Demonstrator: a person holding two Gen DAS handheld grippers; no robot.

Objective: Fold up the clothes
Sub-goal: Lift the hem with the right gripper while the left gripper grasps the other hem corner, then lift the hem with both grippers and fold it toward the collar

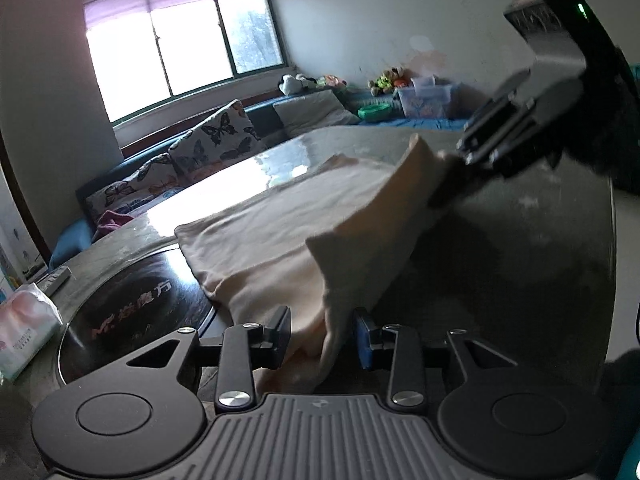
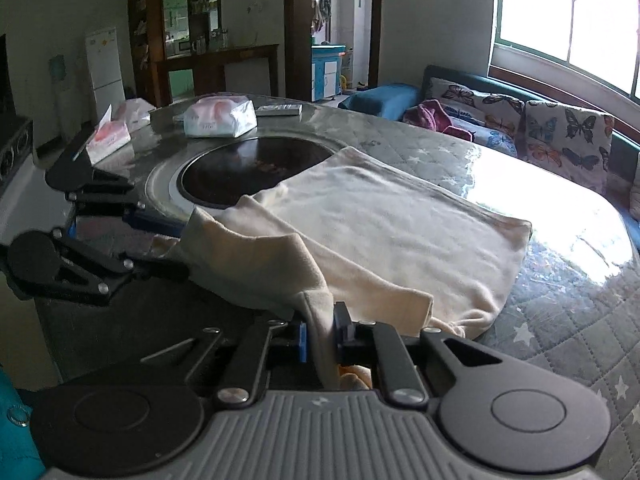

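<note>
1. The cream garment (image 2: 384,216) lies mostly flat on the surface (image 2: 568,304), its near edge lifted off it between the two claws
2. The left claw (image 1: 322,334) pinches a corner of the raised edge at 6 o'clock in its own view; the right claw (image 2: 320,338) pinches the other end of that edge, also at 6 o'clock in its view
3. The cloth looks light, soft and limp: it sags between the grips and wrinkles easily, so I judge that it needs hold at both corners and even tension to fold straight
4. The dark round inset (image 1: 132,320) at 8 o'clock in the left view bears reddish characters, too blurred to read surely
5. The tissue pack (image 2: 220,118) carries small print that I cannot read
</note>
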